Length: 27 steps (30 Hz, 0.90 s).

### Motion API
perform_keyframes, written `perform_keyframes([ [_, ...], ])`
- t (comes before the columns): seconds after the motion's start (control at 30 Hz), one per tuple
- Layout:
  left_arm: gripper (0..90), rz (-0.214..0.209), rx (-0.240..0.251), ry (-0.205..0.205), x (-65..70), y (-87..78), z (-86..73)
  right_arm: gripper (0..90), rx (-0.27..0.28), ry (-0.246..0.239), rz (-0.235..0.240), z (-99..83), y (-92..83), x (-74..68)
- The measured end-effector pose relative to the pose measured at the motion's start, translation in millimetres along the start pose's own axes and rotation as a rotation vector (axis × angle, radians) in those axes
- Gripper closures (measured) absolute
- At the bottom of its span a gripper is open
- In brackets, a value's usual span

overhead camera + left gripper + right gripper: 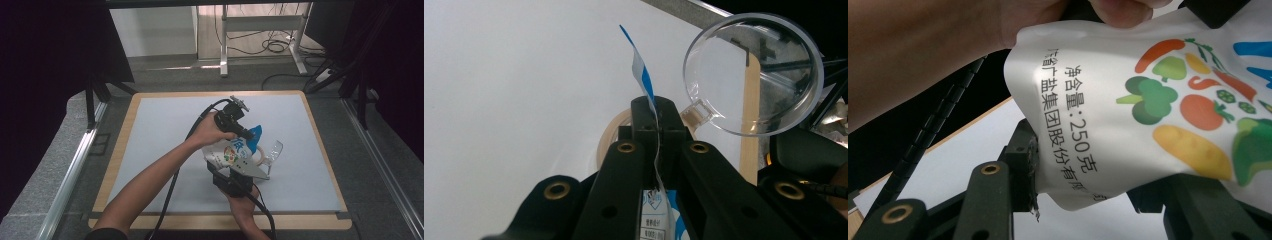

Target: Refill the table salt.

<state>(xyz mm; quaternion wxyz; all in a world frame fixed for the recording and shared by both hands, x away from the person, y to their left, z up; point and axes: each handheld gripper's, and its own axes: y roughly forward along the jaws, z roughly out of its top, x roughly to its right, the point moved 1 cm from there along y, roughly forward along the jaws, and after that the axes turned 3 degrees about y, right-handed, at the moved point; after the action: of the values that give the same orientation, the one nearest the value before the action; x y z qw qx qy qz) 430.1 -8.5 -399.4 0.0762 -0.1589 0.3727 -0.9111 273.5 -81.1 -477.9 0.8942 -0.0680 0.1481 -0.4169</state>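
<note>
A white pouch printed with vegetables and a blue top is held above the white mat by both grippers. My left gripper reaches in from the upper left and is shut on the pouch's thin blue-and-white top edge; in the left gripper view its jaws are pressed together on that edge. My right gripper comes up from below, and its jaws stand on either side of the pouch's lower end, squeezing it. A hand shows at the top left of the right gripper view.
A clear plastic cup with a small handle stands just right of the pouch. A tape roll lies beside it. The mat sits on a wooden board. Desk legs and cables lie beyond the table.
</note>
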Motion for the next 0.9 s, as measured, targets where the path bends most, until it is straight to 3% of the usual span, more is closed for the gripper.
perform_keyframes([
  [0.9, 90.0, 0.001, 0.0, 0.001, 0.2, 0.3, -0.1, 55.4, 0.009, -0.003, 0.002, 1.7, -1.6, -0.1],
])
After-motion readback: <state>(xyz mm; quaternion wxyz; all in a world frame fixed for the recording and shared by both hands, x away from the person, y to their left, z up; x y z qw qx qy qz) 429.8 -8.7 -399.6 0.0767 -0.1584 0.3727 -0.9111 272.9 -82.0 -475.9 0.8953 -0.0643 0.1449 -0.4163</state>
